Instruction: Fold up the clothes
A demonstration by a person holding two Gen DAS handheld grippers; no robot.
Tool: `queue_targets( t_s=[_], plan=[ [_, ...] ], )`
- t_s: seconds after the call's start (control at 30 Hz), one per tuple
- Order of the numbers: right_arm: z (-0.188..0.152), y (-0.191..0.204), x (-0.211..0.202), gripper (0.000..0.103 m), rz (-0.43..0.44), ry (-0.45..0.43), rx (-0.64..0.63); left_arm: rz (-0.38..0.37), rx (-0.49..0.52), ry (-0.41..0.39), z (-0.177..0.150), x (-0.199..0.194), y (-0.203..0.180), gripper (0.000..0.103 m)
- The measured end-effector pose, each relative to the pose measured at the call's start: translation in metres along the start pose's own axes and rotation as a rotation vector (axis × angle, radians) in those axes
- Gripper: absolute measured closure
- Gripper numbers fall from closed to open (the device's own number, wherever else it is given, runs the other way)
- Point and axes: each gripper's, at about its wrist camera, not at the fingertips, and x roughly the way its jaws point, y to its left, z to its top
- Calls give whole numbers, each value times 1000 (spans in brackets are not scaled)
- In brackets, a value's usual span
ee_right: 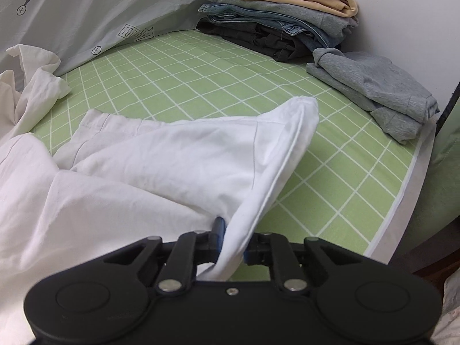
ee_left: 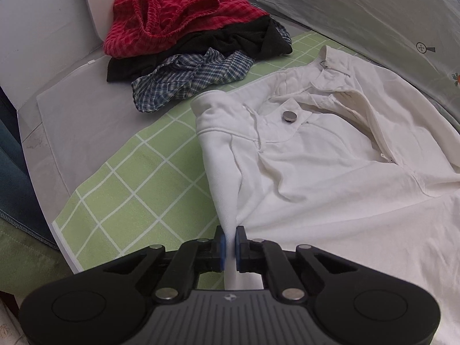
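White trousers with a metal button lie on the green checked sheet. In the left wrist view my left gripper is shut on a pinched ridge of the trousers' left side below the waistband. The right wrist view shows a white trouser leg lifted off the sheet, its hem end pointing away. My right gripper is shut on that leg's edge fold, and the cloth hides the right pad.
A heap of unfolded clothes lies at the back left: red checked shorts, a black garment, a blue checked one. Folded clothes are stacked by the wall, with a grey folded sweater beside them. A pale blanket borders the sheet.
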Motion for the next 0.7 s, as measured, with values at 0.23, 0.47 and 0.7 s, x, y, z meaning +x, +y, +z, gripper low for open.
queue_targets(
  t_s=[0.23, 0.47, 0.7],
  plan=[
    [-12, 0, -9, 89, 9, -2, -47, 10, -119, 29, 4, 0, 42, 98],
    [-14, -5, -22, 53, -46, -22, -114, 51, -11, -37, 10, -24, 23, 77],
    [22, -11, -41, 9, -112, -138, -180, 29, -10, -153, 12, -64, 3, 29]
  ],
)
